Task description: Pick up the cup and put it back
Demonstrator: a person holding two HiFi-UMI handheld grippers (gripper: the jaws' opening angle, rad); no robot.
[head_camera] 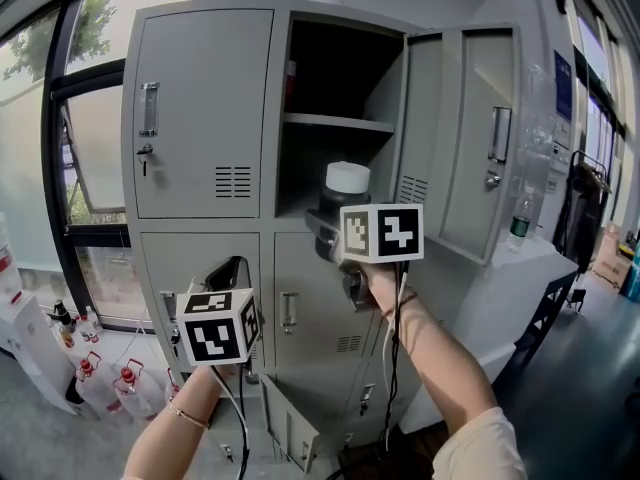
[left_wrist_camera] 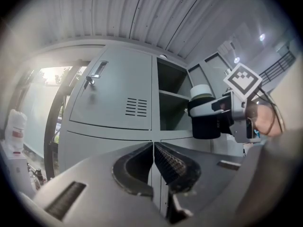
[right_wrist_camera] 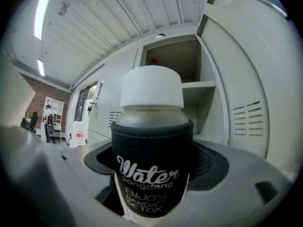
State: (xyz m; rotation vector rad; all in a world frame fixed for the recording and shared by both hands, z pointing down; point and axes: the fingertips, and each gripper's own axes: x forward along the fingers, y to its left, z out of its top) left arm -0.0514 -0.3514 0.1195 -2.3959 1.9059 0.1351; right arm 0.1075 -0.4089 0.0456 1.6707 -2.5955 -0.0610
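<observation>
While the right gripper [head_camera: 338,248] is clamped around the black sleeve [right_wrist_camera: 152,155] of the cup [head_camera: 347,190], the cup stands upright in the air, its white lid [right_wrist_camera: 151,86] above the jaws. It is held at the mouth of the open compartment [head_camera: 330,168], below the shelf [head_camera: 335,121], with the door [head_camera: 460,148] swung out to the right. Lower and to the left, the left gripper [left_wrist_camera: 153,167] has its jaws pressed together on nothing, facing the grey locker [head_camera: 200,118].

Right tongs [head_camera: 335,236], raised high, clamp the cup [right_wrist_camera: 152,141]; left tongs [left_wrist_camera: 153,164] lower, jaws together.
</observation>
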